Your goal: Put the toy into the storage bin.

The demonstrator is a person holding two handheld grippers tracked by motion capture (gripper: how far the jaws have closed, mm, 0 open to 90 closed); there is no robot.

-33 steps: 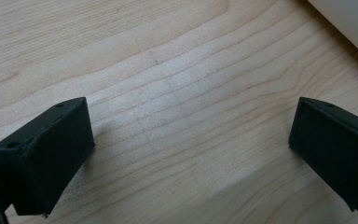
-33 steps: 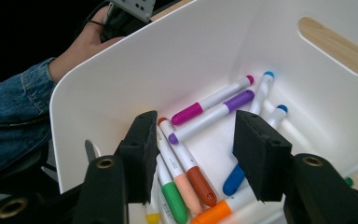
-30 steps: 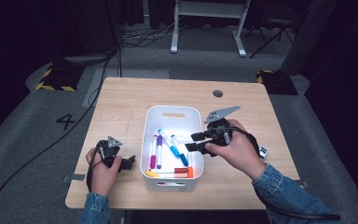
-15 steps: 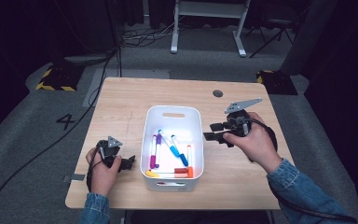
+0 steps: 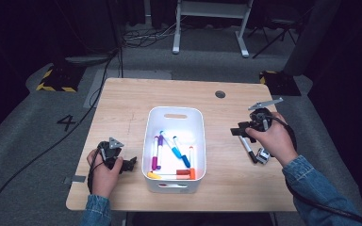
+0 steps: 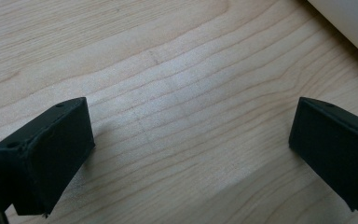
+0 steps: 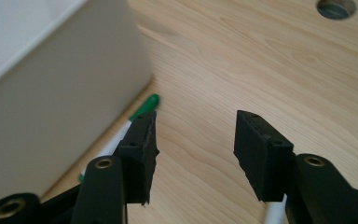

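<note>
Your right gripper (image 5: 239,130) hangs with matte black ribbed jaws parted, gripping nothing, over pale woodgrain table (image 5: 122,99) beside the glossy white bin (image 5: 175,112), slim green-capped marker (image 7: 142,108) just beside its wall; left gripper (image 5: 131,164) gapes wide, empty.

A dim lab or recording studio: a lone wooden table (image 5: 122,101) stands on grey carpet (image 5: 23,155) with a taped number four (image 5: 68,122), hazard-striped floor plates (image 5: 54,79), trailing cables (image 5: 141,35) and a metal equipment stand (image 5: 210,19) behind.
</note>
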